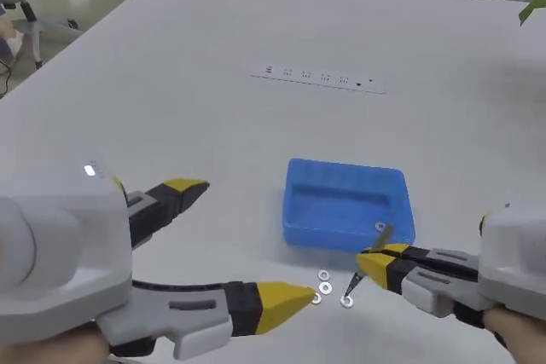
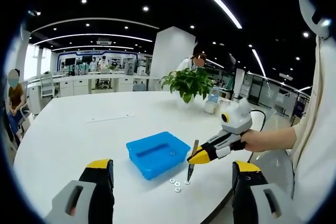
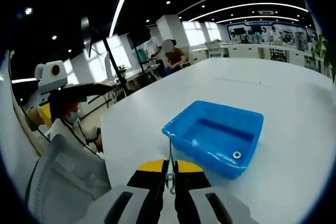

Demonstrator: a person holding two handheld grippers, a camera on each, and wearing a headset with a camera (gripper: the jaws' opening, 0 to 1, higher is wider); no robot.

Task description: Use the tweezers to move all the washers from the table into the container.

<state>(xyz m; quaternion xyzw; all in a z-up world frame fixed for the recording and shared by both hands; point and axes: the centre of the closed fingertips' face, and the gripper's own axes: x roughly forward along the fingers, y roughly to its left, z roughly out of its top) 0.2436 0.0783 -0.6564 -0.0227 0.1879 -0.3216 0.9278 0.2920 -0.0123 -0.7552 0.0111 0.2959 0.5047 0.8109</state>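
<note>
A blue container sits on the white table with one washer inside near its front right corner. Several washers lie on the table just in front of it. My right gripper is shut on the tweezers, whose tips point down beside the loose washers. In the right gripper view, the tweezers rise from the shut jaws toward the container. My left gripper stands open and holds nothing, left of the washers. The left gripper view shows the container, the washers and the right gripper.
A white power strip lies on the table beyond the container. A potted plant stands at the far table edge. A grey mesh chair is beside the table. People sit and stand in the office behind.
</note>
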